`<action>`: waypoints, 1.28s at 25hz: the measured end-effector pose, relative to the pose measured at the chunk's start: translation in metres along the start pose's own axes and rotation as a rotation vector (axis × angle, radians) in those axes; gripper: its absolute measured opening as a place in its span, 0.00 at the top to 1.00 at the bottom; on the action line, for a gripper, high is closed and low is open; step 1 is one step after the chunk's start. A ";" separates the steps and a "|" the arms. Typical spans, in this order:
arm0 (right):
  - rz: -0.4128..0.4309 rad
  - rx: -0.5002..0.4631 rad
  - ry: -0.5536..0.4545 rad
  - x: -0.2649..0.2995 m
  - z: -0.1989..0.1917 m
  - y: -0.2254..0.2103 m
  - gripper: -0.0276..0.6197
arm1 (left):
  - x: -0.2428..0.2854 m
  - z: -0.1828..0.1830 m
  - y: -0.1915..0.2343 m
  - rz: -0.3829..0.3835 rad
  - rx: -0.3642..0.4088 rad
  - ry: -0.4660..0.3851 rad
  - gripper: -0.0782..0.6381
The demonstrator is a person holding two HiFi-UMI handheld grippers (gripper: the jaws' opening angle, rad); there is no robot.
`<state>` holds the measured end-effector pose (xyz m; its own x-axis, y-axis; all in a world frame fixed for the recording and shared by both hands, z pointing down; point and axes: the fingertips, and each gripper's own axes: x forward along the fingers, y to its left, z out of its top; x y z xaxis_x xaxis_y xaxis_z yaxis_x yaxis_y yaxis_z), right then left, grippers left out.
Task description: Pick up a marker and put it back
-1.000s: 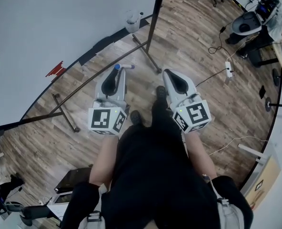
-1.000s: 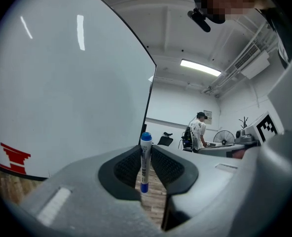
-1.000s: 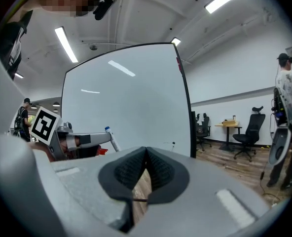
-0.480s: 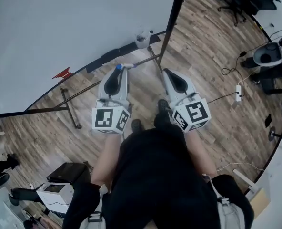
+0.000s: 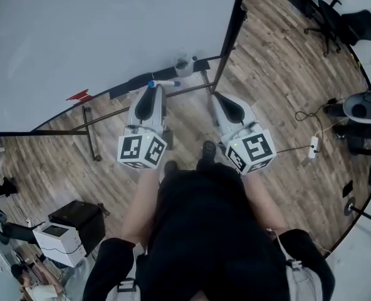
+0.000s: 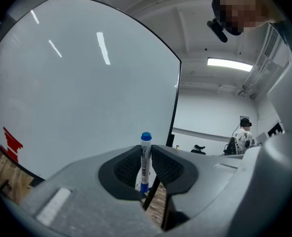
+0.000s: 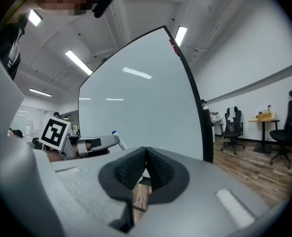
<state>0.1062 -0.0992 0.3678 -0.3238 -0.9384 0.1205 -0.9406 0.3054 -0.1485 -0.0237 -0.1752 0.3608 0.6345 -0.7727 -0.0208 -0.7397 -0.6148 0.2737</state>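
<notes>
**Head view with both gripper views.** My left tool (image 5: 153, 90) is clamped on the marker (image 6: 145, 158), which has a white body and a blue cap. The marker lies across the jaws and sticks out past the pads at both ends. In the head view it is level, with the cap toward the left, near the lower edge of the whiteboard (image 5: 110, 30). My right tool (image 7: 145, 158) is closed with nothing in it, and its pads meet. The two tools are held side by side, pointing toward the whiteboard, above the wooden floor (image 5: 279, 80). A red mark (image 6: 11, 143) sits low on the left of the board. The board's dark frame post (image 5: 234, 27) stands just right of the tools. Office chairs (image 7: 233, 127) stand well apart from the board, at the right of the right gripper view.
</notes>
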 end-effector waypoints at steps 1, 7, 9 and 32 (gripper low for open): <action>0.019 -0.001 0.004 0.001 0.000 -0.004 0.95 | 0.004 -0.002 -0.001 0.014 -0.002 -0.008 0.78; 0.128 -0.009 0.039 0.006 -0.006 -0.019 0.95 | 0.022 -0.005 0.000 0.100 -0.058 -0.083 0.78; 0.151 -0.012 0.055 0.009 -0.009 -0.025 0.95 | 0.031 -0.007 0.003 0.124 -0.063 -0.113 0.78; 0.150 -0.003 0.100 0.031 -0.012 -0.049 0.95 | 0.105 -0.074 0.049 0.209 -0.043 -0.032 0.78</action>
<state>0.1409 -0.1410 0.3904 -0.4689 -0.8617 0.1938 -0.8812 0.4414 -0.1695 0.0232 -0.2747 0.4436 0.4601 -0.8878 0.0105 -0.8438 -0.4336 0.3162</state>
